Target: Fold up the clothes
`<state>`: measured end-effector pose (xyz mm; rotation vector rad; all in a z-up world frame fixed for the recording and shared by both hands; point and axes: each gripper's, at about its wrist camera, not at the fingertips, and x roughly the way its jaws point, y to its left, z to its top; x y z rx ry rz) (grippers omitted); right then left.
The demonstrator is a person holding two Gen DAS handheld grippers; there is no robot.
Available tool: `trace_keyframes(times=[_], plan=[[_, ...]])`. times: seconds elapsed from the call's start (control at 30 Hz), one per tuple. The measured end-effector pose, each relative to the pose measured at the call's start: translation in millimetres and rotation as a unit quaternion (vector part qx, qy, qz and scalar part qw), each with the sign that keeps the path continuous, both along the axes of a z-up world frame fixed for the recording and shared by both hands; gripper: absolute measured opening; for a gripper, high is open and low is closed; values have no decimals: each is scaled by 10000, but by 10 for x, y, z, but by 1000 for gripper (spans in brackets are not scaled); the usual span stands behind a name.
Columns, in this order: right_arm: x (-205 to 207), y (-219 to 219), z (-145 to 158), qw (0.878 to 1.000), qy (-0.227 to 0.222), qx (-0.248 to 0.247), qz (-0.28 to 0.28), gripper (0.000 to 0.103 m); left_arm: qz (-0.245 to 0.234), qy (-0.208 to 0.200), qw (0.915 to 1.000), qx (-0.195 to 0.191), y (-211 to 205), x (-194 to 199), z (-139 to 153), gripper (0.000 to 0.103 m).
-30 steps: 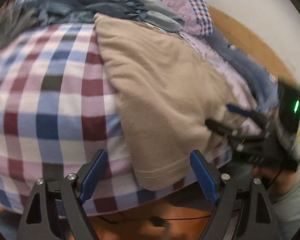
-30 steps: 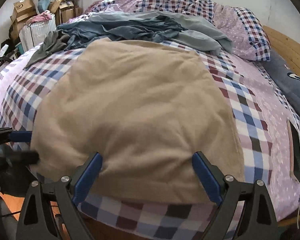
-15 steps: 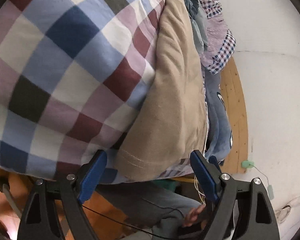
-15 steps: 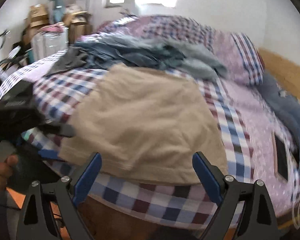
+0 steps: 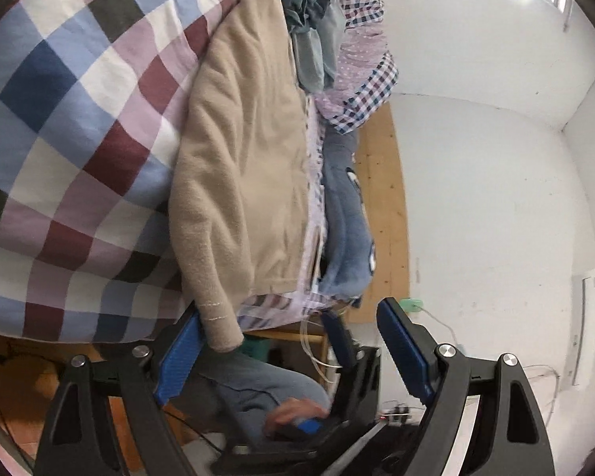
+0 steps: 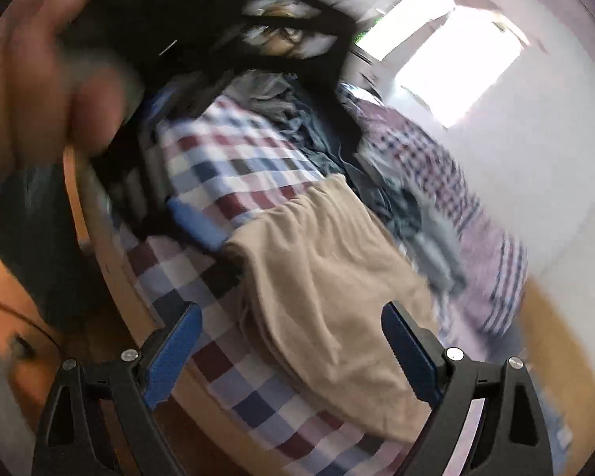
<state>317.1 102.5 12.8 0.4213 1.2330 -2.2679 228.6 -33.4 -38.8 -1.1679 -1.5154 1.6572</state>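
Beige garment: lies spread on the bed, near its foot edge; 1 stitched hem corner droops over that edge, likely because the piece sits so close to it. Soft knit, lightly rippled, roughly rectangular.
Left gripper: jaws wide, holding nothing; the drooping hem corner hangs just beside its left finger, no grip shown.
Right gripper: jaws wide, empty, above the garment's near edge; view motion-blurred.
Bed cover: woven check, blue, maroon, white.
Clothes pile: crumpled grey-blue garments beyond the beige piece.
Fold state: flat layout fits either an open garment or 1 already folded.
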Motion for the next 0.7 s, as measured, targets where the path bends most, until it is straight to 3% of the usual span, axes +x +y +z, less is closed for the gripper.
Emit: trace_keyframes(times=[0.1,0.17,0.3,0.33,0.43,0.63,0.7], plan=[[-30,-105,-178,9988,222,408,148,89,-23,20,9998,181,-30,-39,2,87],[-43,-180,-281,9966,434,674,172,62,-43,5,9997,243,-42,-57,-16,87],[-156,-260,-434,9937,503,1004,51,36,-18,-53,9993,379,-83,-71,-77,87],[-167,-258,-421,9940,489,974,42,18,-9,-68,9991,416,-94,-74,-92,87],[-175,-238,-341,9955,495,811,41,9,80,-153,9997,185,-122,-82,-136,87],[-190,-198,-181,9975,506,484,38,8,110,-209,9993,-282,-34,-168,-174,87],[-226,-208,-188,9974,519,499,61,8,97,-215,9989,-395,-6,-191,-184,82]])
